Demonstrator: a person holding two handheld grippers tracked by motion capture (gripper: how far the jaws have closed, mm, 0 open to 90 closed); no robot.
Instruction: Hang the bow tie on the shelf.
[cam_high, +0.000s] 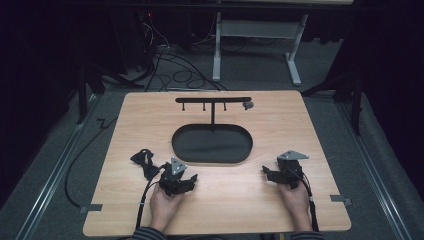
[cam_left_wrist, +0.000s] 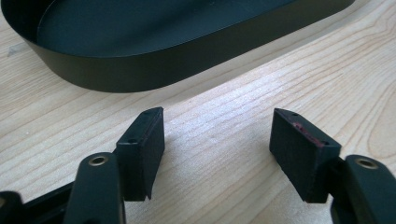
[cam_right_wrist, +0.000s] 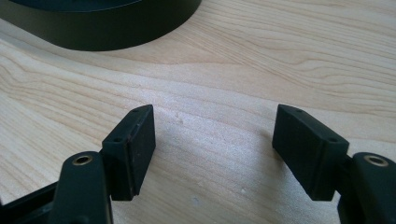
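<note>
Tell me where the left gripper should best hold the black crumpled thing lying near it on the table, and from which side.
Probably from above: the black crumpled thing lies low on the table, so the open left gripper could pinch its raised middle fold. What it is, I cannot tell.

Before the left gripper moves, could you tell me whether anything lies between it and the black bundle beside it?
Nothing visible does. The left gripper is open and the black bundle lies just left of it on bare table. The tray sits off to the other side.
</note>
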